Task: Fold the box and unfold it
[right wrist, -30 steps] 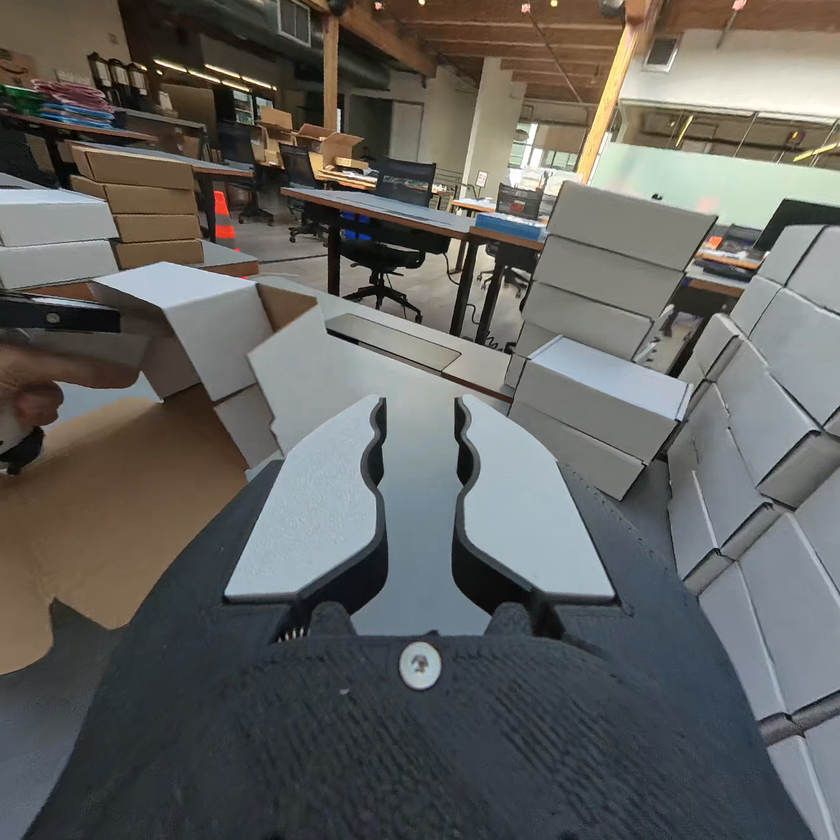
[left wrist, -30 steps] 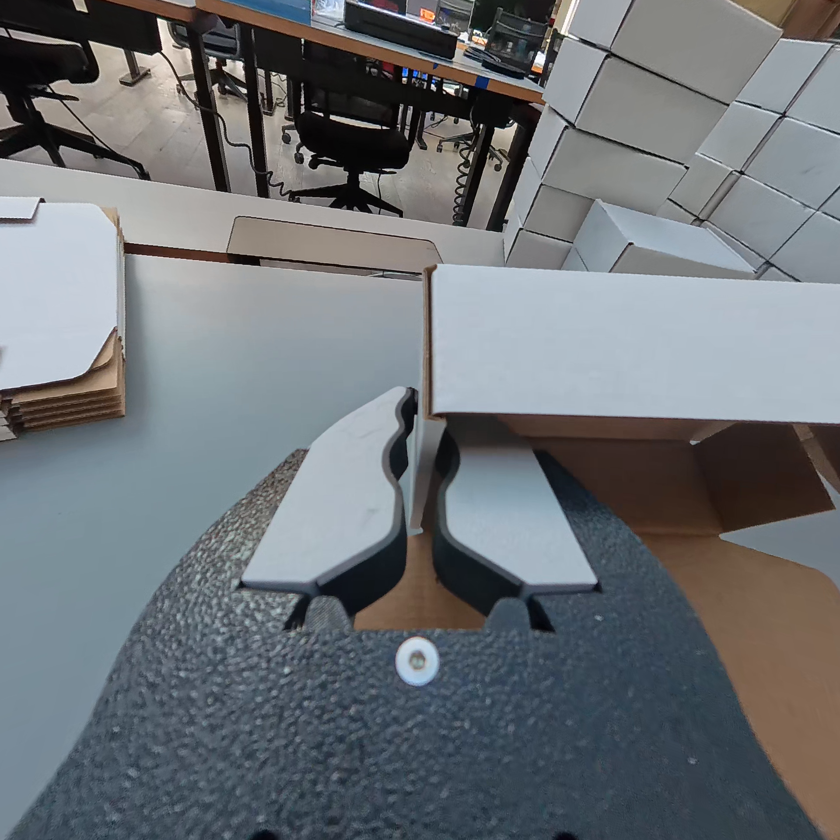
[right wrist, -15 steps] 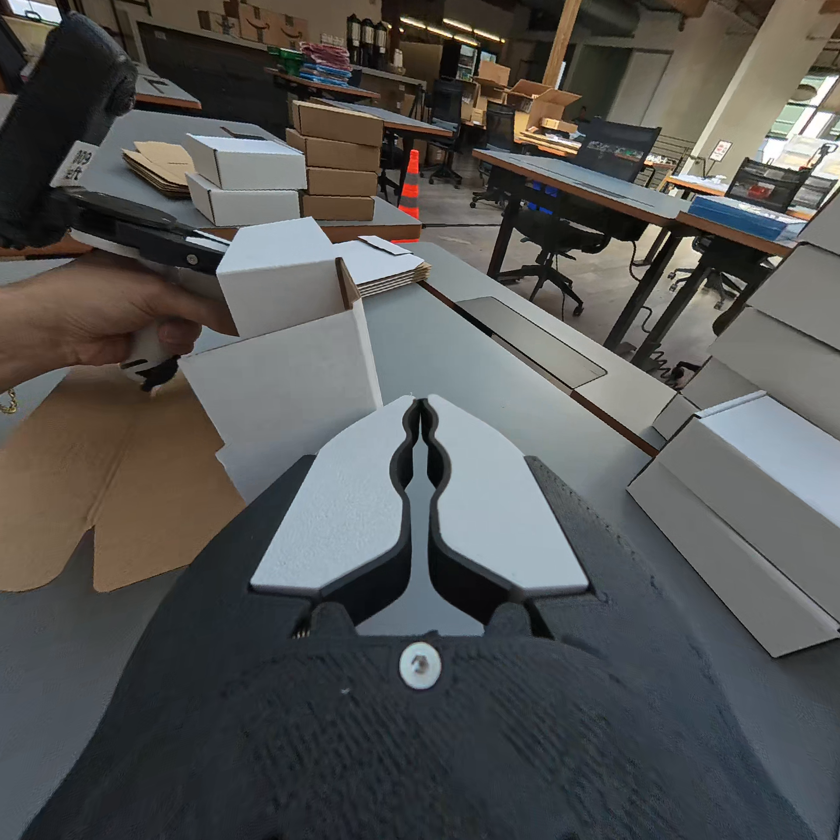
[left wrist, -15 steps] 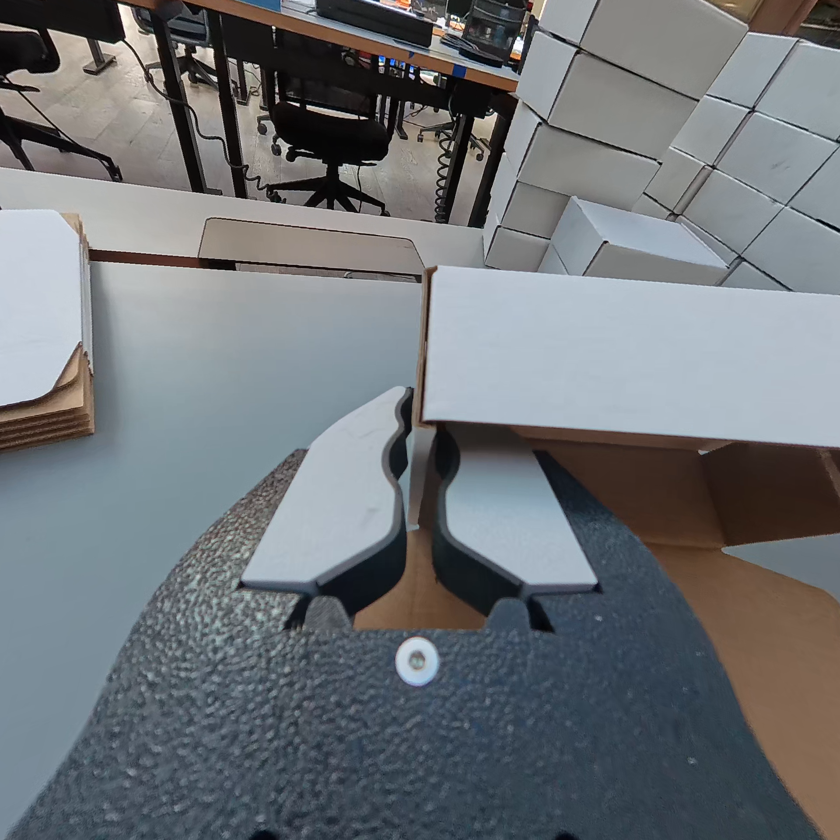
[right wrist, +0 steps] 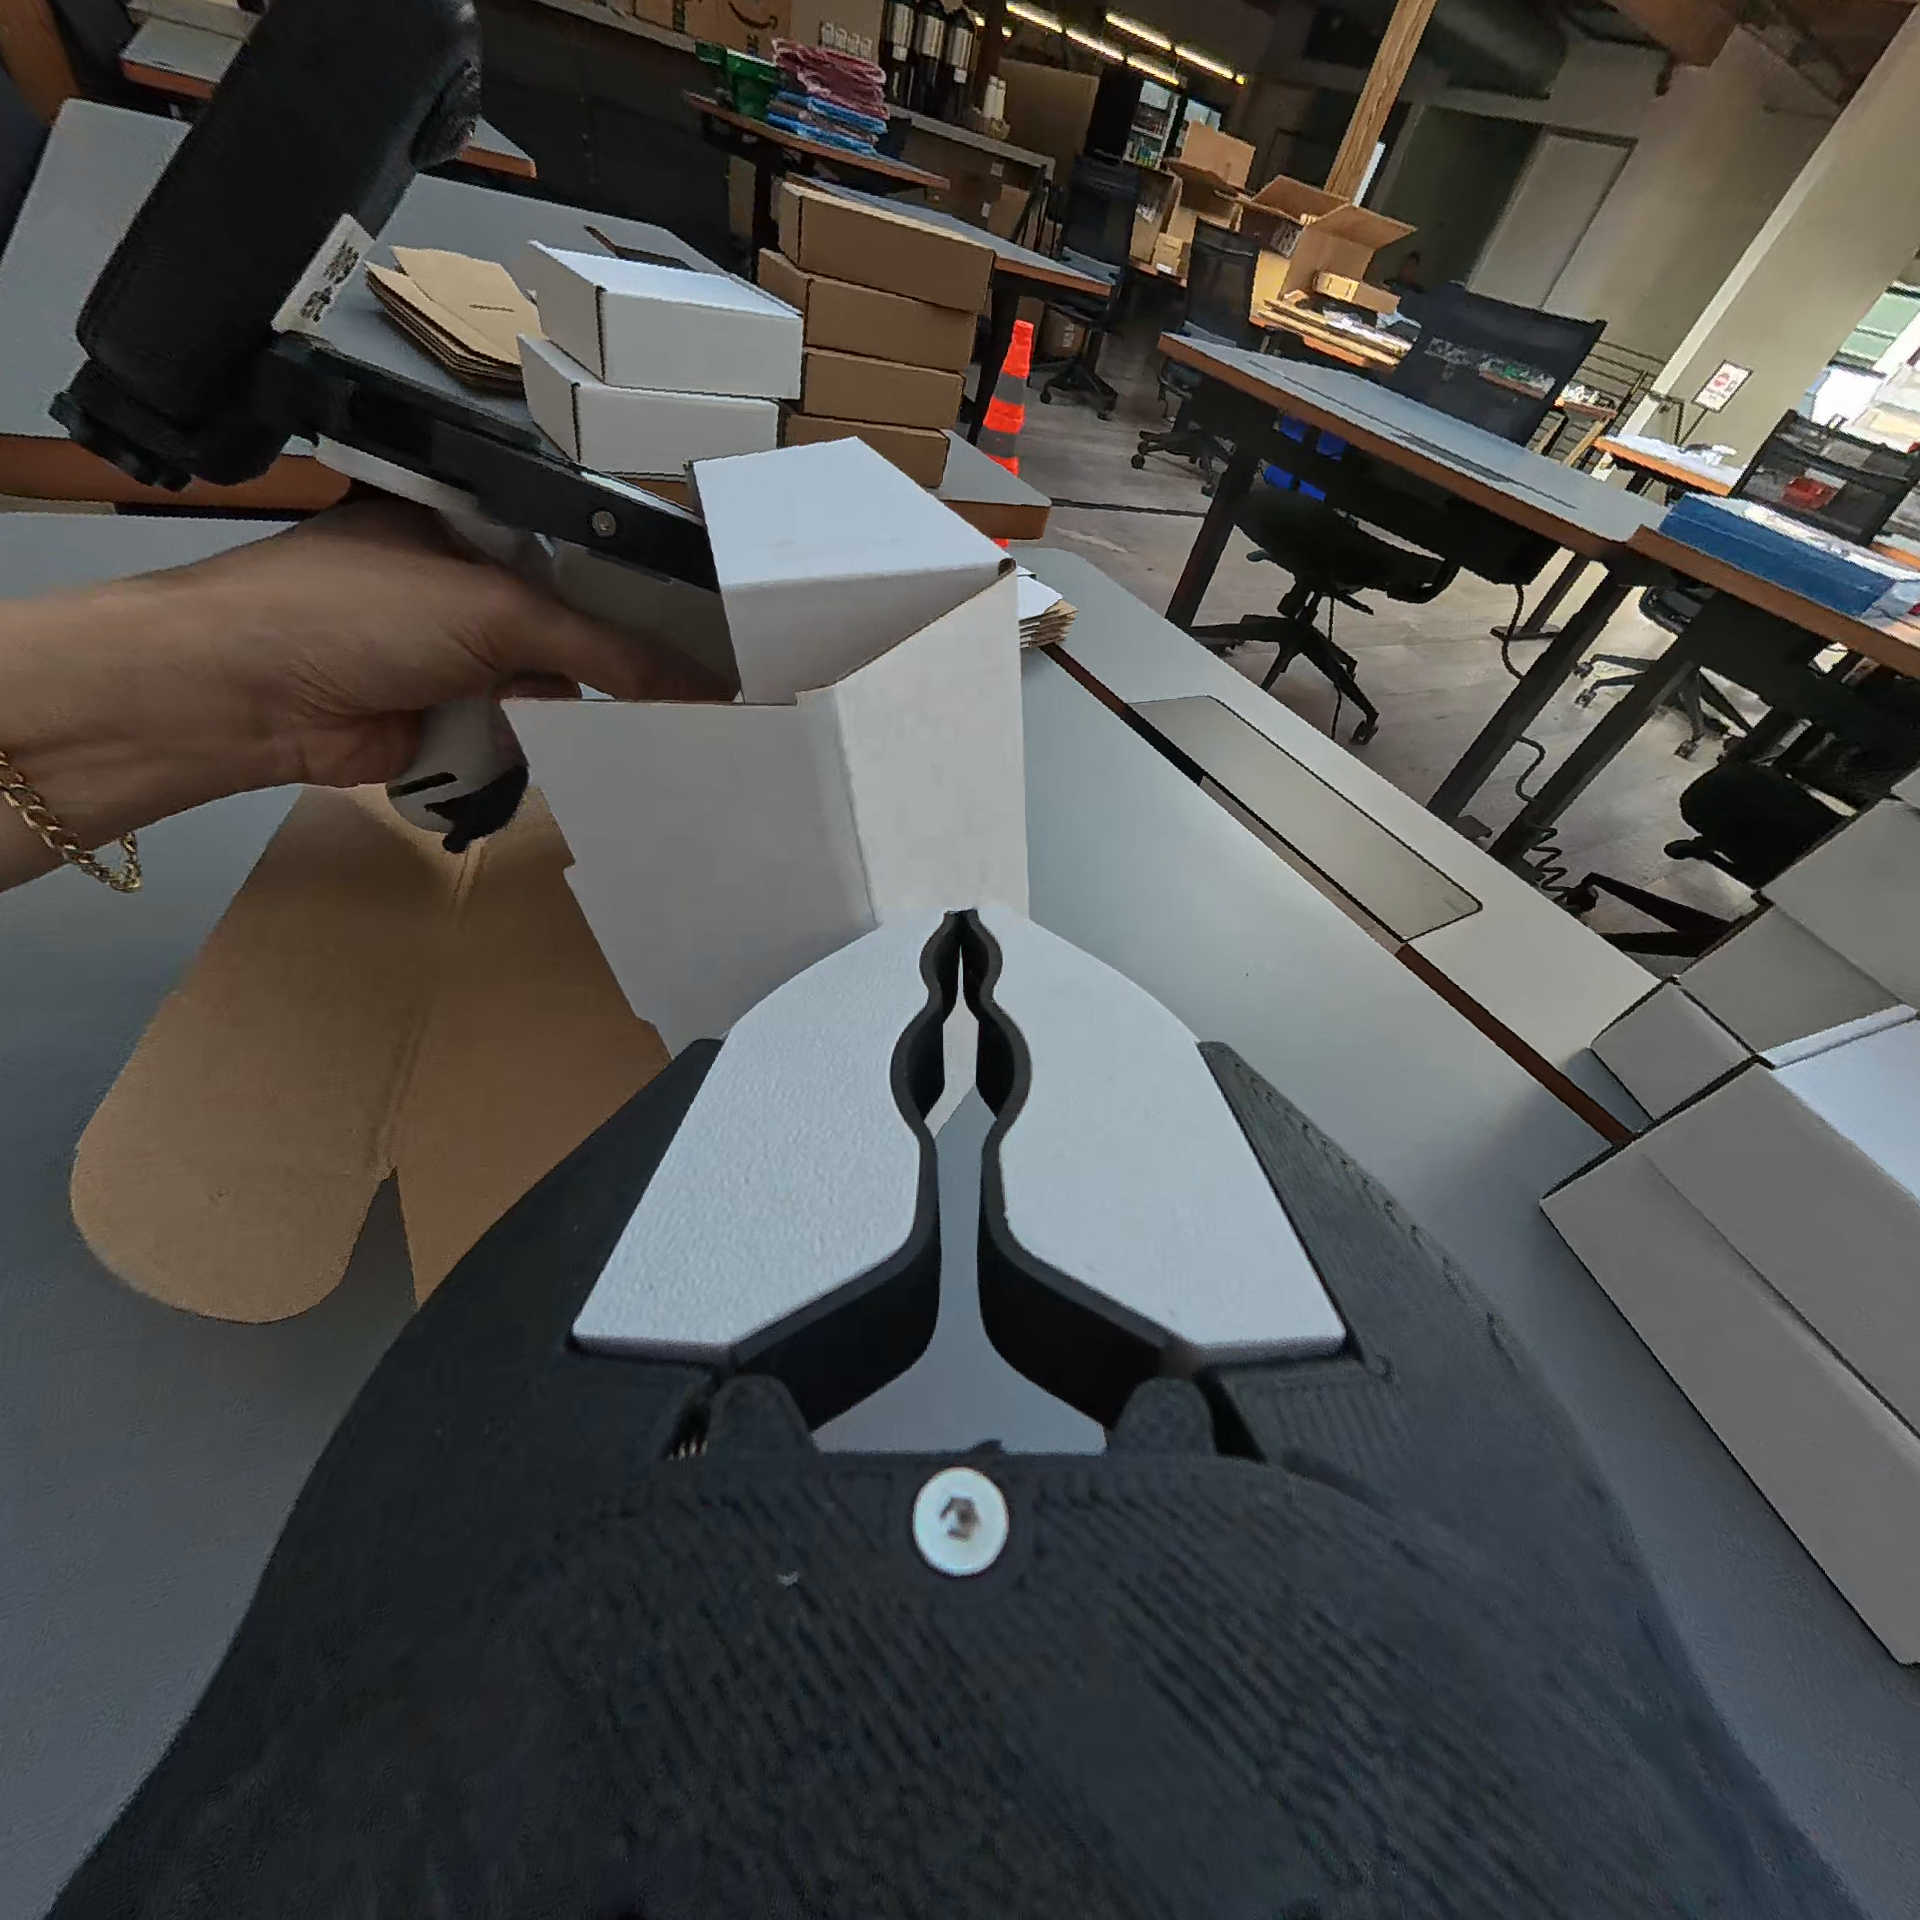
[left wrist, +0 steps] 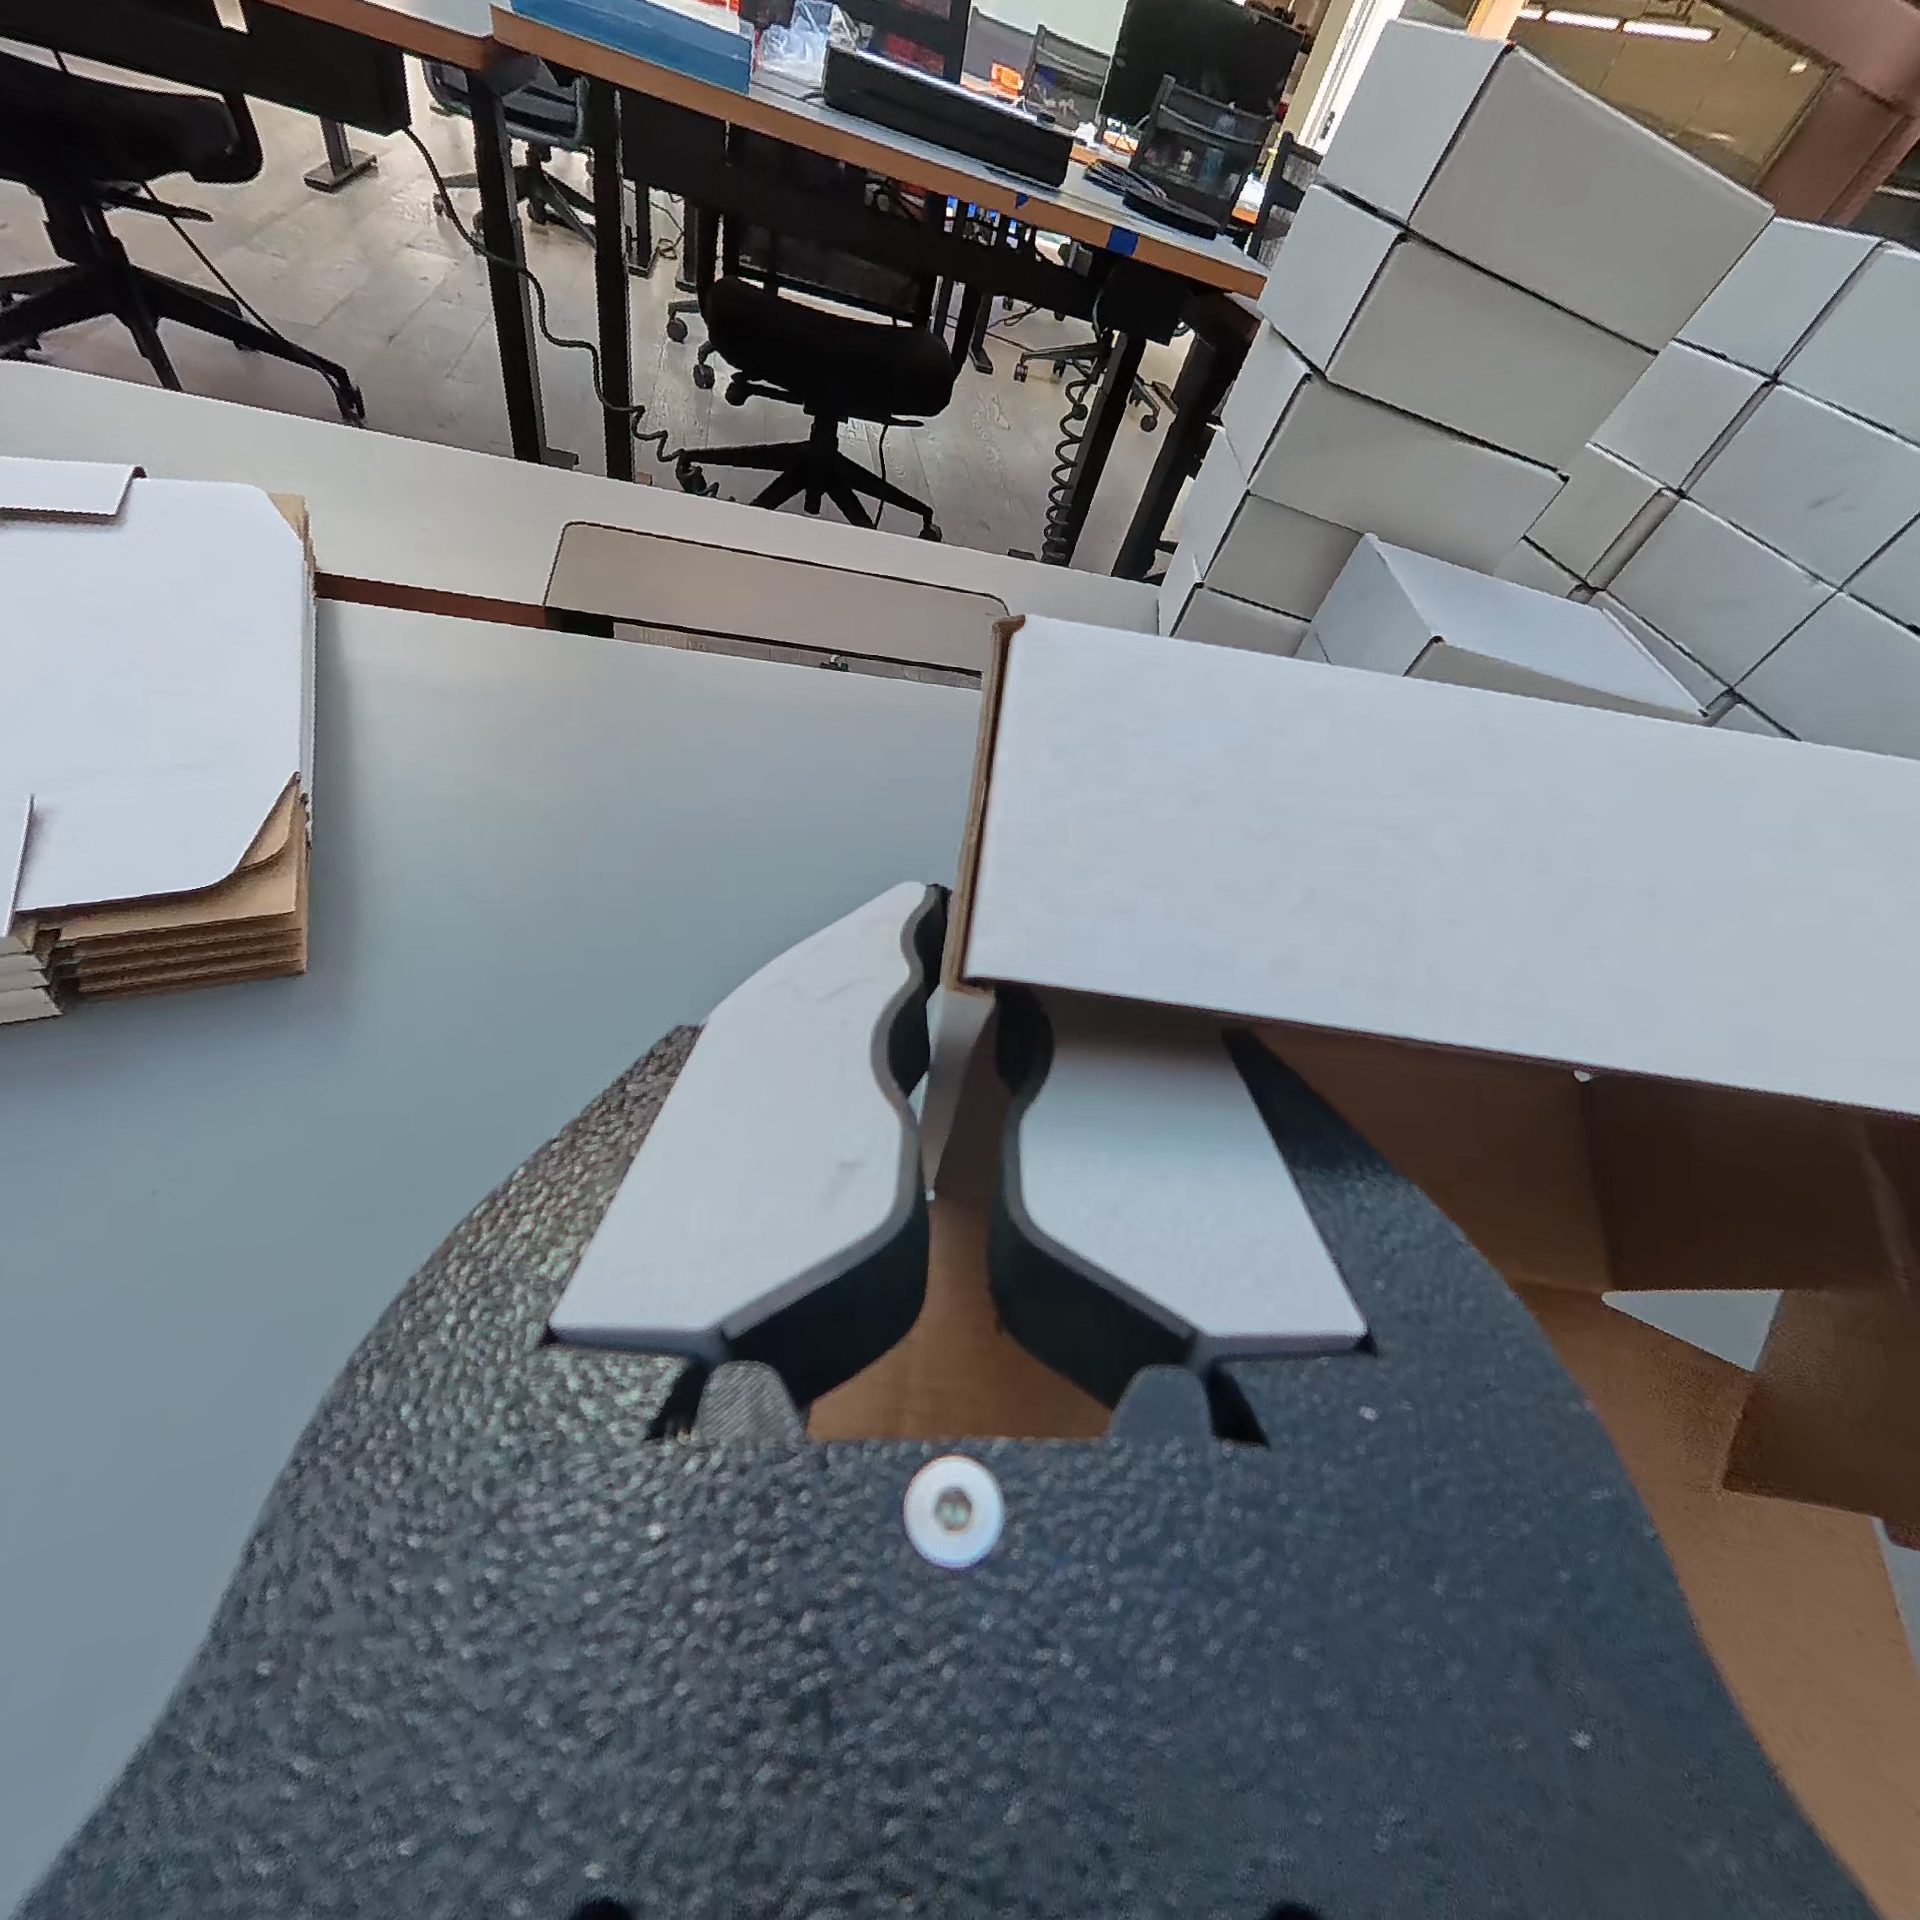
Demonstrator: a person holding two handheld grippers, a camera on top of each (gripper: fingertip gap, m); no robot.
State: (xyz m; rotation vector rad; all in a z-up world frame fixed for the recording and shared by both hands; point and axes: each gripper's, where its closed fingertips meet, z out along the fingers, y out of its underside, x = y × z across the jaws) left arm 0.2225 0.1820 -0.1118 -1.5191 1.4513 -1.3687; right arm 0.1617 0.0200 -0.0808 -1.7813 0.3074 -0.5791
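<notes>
The box is a half-formed cardboard blank, white outside and brown inside, on the grey table. In the left wrist view my left gripper (left wrist: 951, 935) is shut on the box's thin upright side wall (left wrist: 951, 1049), under a long white panel (left wrist: 1403, 862) that folds over the brown inside (left wrist: 1714, 1195). In the right wrist view the box (right wrist: 727, 831) stands just ahead, with its brown flat part (right wrist: 312, 1039) on the table. My right gripper (right wrist: 963, 920) is shut and empty, its tips right at the upright white corner panel (right wrist: 935, 748). The left gripper (right wrist: 582, 520), held by a hand, shows there at the box's top.
A stack of flat blanks (left wrist: 156, 779) lies at the table's left. Many folded white boxes (left wrist: 1558, 364) are piled at the right, also near my right gripper (right wrist: 1766, 1299). More boxes (right wrist: 665, 353) sit on a far table. Desks and office chairs stand beyond.
My right gripper has shut from open and swung left towards the box, ending at its corner panel. The left gripper keeps its hold on the side wall, slightly tilted.
</notes>
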